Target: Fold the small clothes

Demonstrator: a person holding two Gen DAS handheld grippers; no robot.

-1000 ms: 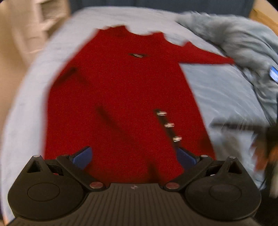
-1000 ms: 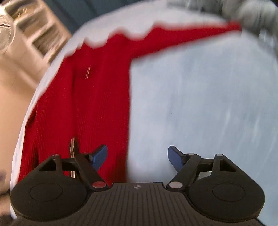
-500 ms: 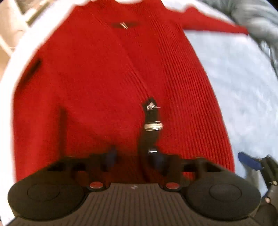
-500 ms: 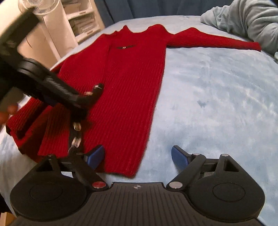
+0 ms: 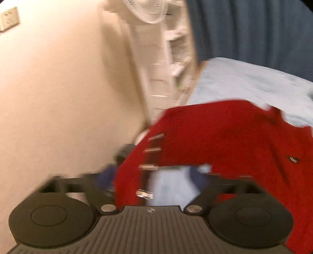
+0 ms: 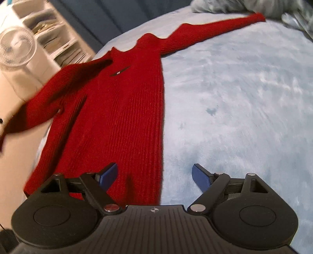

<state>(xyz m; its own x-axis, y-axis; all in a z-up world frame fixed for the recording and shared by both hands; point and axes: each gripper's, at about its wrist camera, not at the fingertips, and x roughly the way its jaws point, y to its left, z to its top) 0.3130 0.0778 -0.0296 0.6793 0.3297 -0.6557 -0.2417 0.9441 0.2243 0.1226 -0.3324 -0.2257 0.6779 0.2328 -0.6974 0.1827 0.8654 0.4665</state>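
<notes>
While the left gripper (image 5: 152,178) opens, red sweater (image 6: 125,117) hem lies between.

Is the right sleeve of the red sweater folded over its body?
No, the sleeve lies stretched out straight on the blue blanket, away from the sweater body.

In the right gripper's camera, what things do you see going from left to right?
White fan → shelves → red sweater → blue blanket → grey clothes in the top right corner.
</notes>
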